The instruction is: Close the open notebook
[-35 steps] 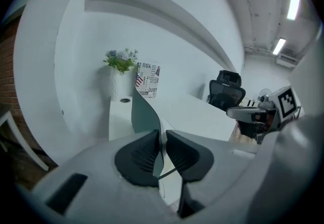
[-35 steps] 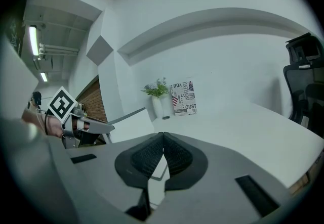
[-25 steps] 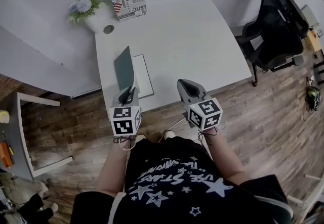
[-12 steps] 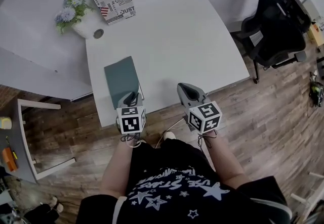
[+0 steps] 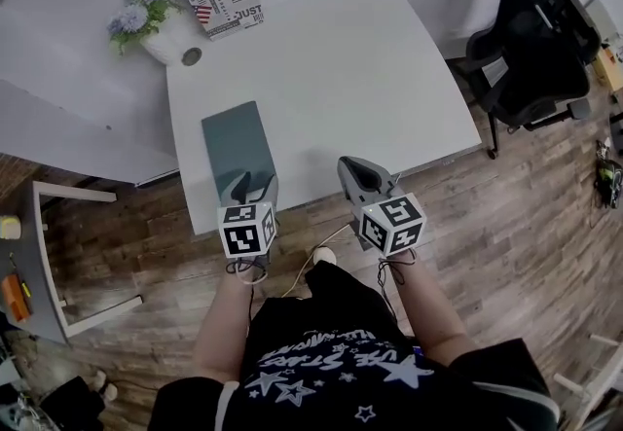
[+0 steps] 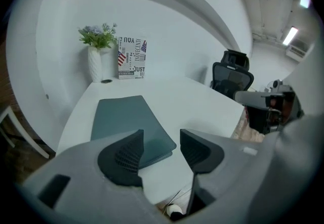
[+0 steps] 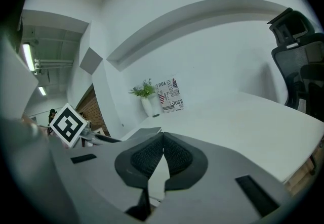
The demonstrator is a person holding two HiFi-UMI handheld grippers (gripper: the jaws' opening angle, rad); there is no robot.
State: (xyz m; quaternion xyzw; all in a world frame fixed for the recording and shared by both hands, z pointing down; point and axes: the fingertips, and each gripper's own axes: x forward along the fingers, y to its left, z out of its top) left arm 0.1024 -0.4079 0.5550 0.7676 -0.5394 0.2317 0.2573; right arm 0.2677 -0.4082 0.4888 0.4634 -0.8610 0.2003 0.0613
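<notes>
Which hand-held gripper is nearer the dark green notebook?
Left. The left hand-held gripper is at the near edge of the notebook; its jaws have just been opening and grip nothing. The right hand-held gripper, shut, is apart to its right.

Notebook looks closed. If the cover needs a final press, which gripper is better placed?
Left, probably. The left gripper sits at the notebook's near edge; its jaws have just been opening and grip nothing. The right gripper, shut, is off to the side by the table edge.
</notes>
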